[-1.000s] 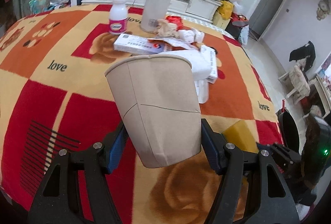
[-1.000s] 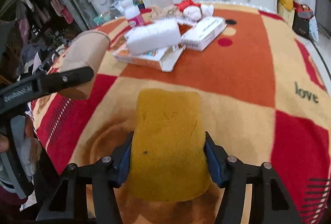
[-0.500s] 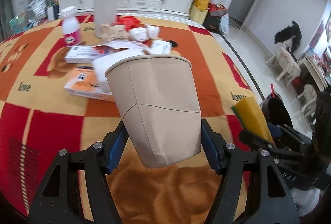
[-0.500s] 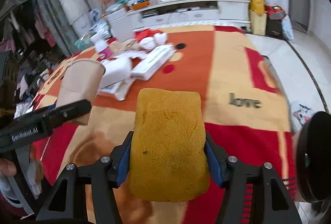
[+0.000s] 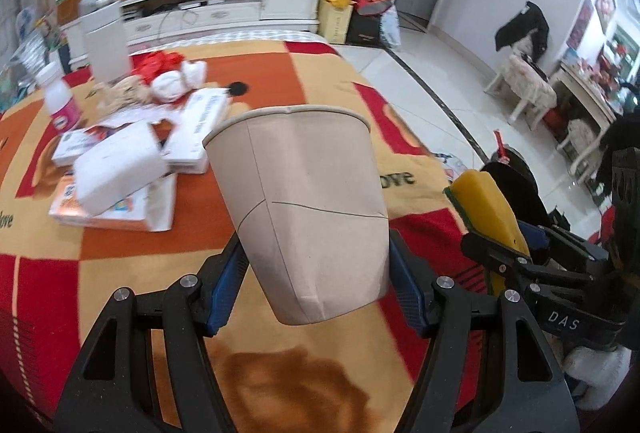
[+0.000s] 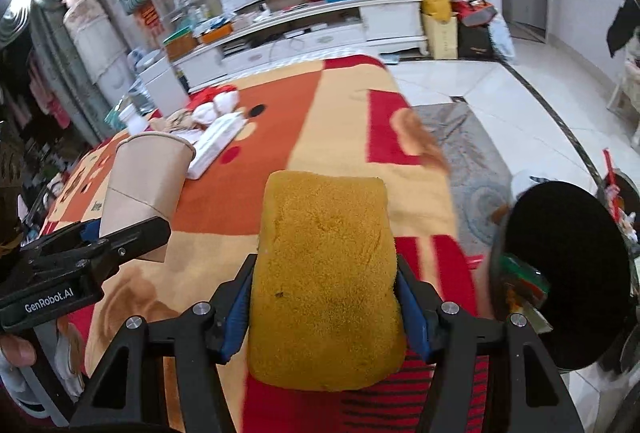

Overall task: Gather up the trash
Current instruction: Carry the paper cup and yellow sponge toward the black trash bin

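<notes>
A brown paper cup [image 5: 300, 209] is clamped in the left tongs [image 5: 312, 273] and a yellow sponge [image 6: 326, 281] in the right tongs [image 6: 326, 313], neither binned yet, while boxes [image 5: 116, 189] are left on the blanket-covered worktop [image 5: 280, 73].

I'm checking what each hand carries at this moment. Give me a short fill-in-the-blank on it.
1. The left gripper is closed on a paper ____.
2. The right gripper is closed on a yellow ____.
3. The bin beside the table has a liner coloured ____.
4. The word woven into the blanket near the paper cup is ____.

Missing words: cup; sponge; black; love
</notes>
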A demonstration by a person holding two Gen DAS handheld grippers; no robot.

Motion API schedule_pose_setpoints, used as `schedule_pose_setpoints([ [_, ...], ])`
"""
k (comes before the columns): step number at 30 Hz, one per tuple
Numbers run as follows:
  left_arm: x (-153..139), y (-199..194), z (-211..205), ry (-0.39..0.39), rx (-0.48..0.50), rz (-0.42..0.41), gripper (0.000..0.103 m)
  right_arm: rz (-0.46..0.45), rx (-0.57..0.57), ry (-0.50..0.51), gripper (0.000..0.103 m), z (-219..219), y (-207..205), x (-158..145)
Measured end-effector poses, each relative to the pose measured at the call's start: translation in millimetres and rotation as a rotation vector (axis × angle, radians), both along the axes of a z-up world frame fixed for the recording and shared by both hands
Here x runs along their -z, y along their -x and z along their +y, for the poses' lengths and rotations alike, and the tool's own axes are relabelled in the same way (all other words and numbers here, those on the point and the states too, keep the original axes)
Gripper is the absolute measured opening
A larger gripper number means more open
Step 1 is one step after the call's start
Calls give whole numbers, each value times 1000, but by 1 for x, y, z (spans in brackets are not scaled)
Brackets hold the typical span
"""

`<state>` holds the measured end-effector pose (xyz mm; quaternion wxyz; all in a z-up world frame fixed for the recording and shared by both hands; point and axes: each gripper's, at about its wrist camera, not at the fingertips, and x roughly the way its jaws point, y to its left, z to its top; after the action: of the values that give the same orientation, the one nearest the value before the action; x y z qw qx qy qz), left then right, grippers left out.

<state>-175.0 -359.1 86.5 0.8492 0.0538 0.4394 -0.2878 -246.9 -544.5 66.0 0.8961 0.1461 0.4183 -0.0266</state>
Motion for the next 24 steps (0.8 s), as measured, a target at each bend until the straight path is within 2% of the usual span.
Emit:
schedule_pose_setpoints([
  [24,6,31,-119,3,221,8,66,33,287,-7,62,-129,80,3],
])
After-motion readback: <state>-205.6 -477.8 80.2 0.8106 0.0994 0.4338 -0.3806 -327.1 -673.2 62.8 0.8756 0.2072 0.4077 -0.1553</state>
